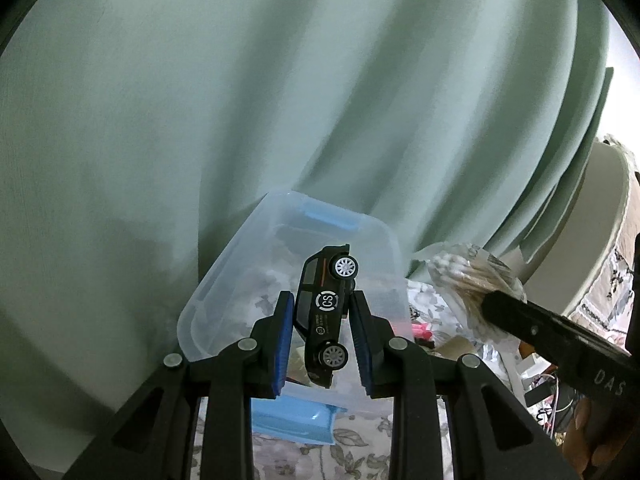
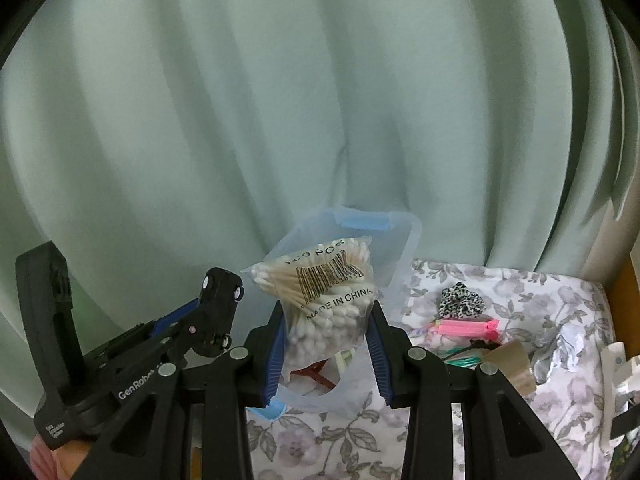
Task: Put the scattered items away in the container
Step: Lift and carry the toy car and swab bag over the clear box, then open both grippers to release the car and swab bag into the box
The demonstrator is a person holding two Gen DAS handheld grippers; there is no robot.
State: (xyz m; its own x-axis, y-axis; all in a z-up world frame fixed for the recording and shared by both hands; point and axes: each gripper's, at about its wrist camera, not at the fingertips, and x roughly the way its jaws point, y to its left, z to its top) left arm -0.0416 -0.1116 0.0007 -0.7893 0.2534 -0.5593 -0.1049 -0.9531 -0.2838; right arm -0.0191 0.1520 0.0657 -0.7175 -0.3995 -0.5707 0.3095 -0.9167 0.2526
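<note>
The left gripper [image 1: 322, 328] is clamped on a black toy car [image 1: 326, 312], its blue pads pressed to the roof and underside so the car stands nose-down with both side wheels facing the camera; directly behind and below it sits the clear plastic container [image 1: 224, 276] with blue latches, open-topped on the floral cloth [image 1: 352, 444]; a green curtain [image 1: 200, 100] fills the background; the left view alone shows the "CS" emblem on the car's door, while the right view catches only the car's dark underside and small wheels at its left edge, held up beside the container

To the right in the left view, the right gripper [image 2: 326, 332] enters as a black arm, closed on a bag of cotton swabs [image 2: 324, 288]; the right view shows this far better: the clear bag is squeezed between both blue pads, barcode and "MADE IN CHINA" legible, held just in front of and above the container's mouth; through the container wall a red item is dimly visible, hard to identify

Only the right view shows the scattered items farther right on the cloth: a leopard-print scrunchie [image 2: 460, 300], a pink clip [image 2: 466, 326] just below it, green-tinted cord beside a tan tag [image 2: 514, 364], and crumpled silver foil [image 2: 564, 348] near the edge
</note>
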